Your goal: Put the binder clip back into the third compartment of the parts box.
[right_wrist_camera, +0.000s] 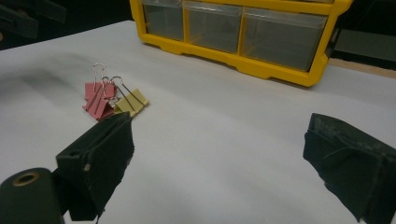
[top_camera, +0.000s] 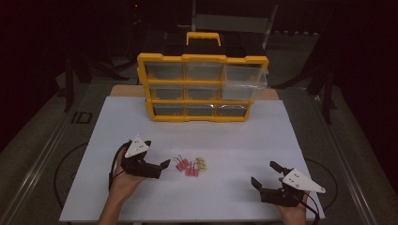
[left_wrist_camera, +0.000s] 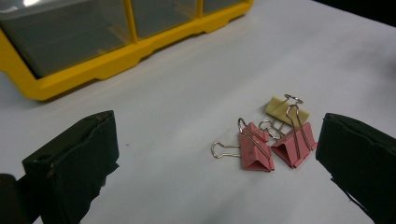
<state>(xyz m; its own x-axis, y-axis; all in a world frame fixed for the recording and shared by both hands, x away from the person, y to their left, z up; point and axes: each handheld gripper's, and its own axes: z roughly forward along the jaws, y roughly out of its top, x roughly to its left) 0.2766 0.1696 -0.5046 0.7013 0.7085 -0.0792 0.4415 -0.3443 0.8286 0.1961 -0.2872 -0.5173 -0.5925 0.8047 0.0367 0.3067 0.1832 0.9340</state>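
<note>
Both grippers, left gripper (top_camera: 159,168) and right gripper (top_camera: 264,175), are hovering with jaws spread wide, gripping nothing. Between them we are counting two pink binder clips (left_wrist_camera: 254,151) and one yellow binder clip (left_wrist_camera: 286,109), lying clustered on the white table (top_camera: 225,136) before the yellow drawer organizer (top_camera: 202,87).

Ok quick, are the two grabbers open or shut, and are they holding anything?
Left gripper: open, holding nothing, close to the clips.
Right gripper: open, holding nothing.

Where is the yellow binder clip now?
In the high view, the yellow binder clip lies on the white table, touching the pink binder clips on their right.
</note>
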